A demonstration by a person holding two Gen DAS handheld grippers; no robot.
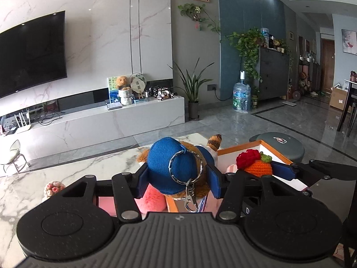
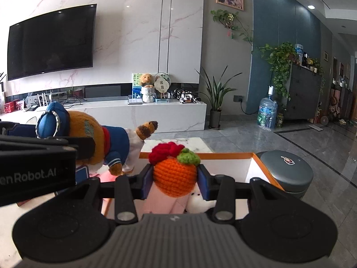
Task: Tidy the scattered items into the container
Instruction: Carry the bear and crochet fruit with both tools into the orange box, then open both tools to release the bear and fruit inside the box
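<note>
My left gripper [image 1: 178, 178] is shut on a brown plush bear [image 1: 174, 167], its blue pads pressing the bear's blue cap; a metal keyring hangs from the cap. In the right wrist view the same bear [image 2: 104, 143] hangs head to the left, above the white box with an orange rim [image 2: 223, 155]. My right gripper [image 2: 175, 178] is shut on an orange crochet fruit [image 2: 175, 176] with a red flower and green leaf, held over the box. The fruit [image 1: 256, 165] also shows at the right of the left wrist view, above the box [image 1: 276, 151].
Inside the box lie a pink fluffy toy [image 1: 151, 198], a pink item [image 2: 160, 201] and a small white plush [image 2: 198, 201]. A small pink crochet piece [image 1: 54, 187] sits on the marble table [image 1: 89, 167]. A grey round stool [image 2: 287, 172] stands beside the box.
</note>
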